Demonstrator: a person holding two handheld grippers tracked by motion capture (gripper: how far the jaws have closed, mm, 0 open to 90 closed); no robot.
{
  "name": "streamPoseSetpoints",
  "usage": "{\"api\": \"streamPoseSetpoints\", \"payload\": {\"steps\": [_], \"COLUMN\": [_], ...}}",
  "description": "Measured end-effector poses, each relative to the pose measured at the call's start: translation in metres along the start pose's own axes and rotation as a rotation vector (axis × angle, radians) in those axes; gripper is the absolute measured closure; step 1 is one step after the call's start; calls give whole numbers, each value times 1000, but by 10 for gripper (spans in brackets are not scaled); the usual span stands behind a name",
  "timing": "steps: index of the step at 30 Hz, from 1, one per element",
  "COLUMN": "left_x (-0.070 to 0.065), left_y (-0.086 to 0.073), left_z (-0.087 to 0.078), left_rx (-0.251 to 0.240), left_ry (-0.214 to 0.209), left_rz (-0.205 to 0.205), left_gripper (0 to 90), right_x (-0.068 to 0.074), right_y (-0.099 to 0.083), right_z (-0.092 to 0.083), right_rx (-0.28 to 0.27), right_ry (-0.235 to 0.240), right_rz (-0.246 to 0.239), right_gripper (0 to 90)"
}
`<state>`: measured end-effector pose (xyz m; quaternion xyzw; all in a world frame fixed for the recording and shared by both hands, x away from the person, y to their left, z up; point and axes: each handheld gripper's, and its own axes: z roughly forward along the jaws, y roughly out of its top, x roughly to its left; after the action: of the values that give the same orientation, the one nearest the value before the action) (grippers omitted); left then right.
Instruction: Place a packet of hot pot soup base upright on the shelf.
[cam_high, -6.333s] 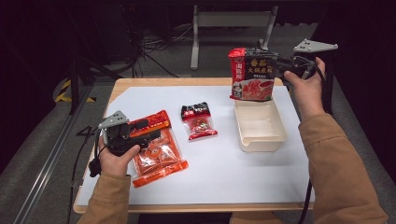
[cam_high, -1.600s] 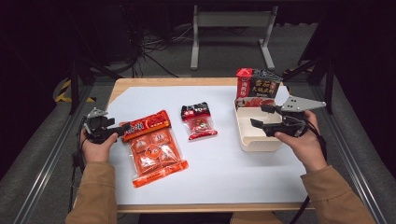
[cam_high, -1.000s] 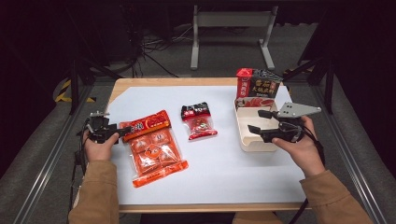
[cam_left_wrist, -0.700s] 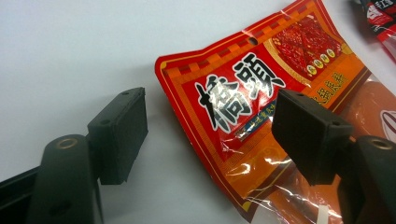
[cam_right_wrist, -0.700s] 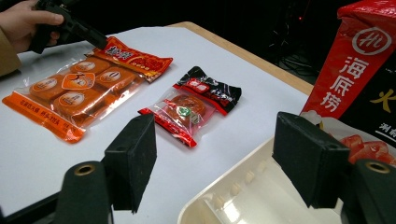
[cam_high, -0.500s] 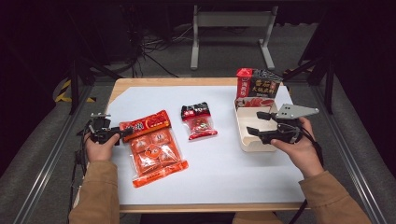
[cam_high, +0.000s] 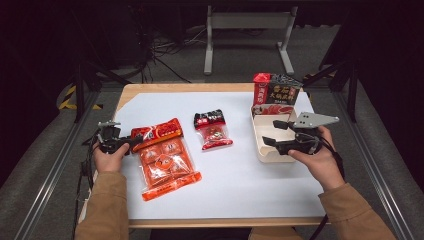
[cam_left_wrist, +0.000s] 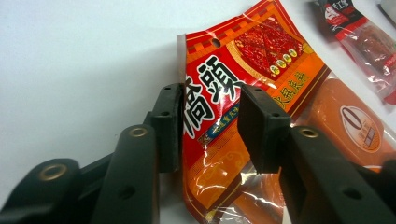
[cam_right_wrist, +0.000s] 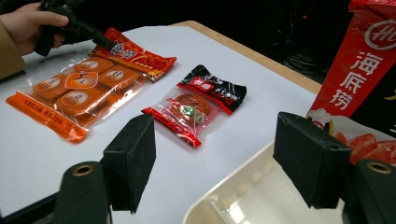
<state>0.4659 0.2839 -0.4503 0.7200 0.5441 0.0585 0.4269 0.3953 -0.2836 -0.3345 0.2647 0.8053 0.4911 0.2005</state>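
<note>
Orange snack bag (cam_high: 163, 157) lies flat on the white table cover (cam_high: 240, 180), left side, and the left gripper (cam_high: 131, 143) has its top red edge between its jaws. They've just been closing, but the pads aren't quite pinching the plastic yet. Right gripper (cam_high: 270, 132) hovers spread wide over the white tray (cam_high: 265, 150), with the small red-and-black packet (cam_high: 212, 129) in between

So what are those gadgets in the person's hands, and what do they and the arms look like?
Each hand holds a black two-jaw gripper. The left gripper and right gripper have thick black arms with brass-coloured rivets, ending in blocky dark pads. A grey three-cornered plate sits on top of each, and a dark cable trails from the right one. The sleeves are tan.
</note>
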Motion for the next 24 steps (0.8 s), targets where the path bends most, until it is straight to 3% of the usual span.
{"api": "streamPoseSetpoints", "payload": {"steps": [7, 10, 12, 15, 24], "left_x": [-1, -4, -6, -7, -9], "left_y": [-2, -2, -2, -3, -2], "left_z": [0, 1, 4, 9, 10], "left_rx": [-15, 6, 26, 52, 60], "left_ry": [-15, -21, 5, 11, 26], "left_rz": [7, 8, 28, 41, 61], "left_gripper": [722, 774, 814, 828, 897], "right_x": [1, 1, 2, 3, 4], "right_y": [-2, -3, -4, -4, -6], "right_z": [1, 3, 5, 7, 9], "right_rx": [-1, 1, 3, 4, 6], "right_ry": [5, 8, 13, 18, 25], "right_rz": [1, 4, 4, 3, 9], "right_gripper": [303, 303, 302, 301, 305]}}
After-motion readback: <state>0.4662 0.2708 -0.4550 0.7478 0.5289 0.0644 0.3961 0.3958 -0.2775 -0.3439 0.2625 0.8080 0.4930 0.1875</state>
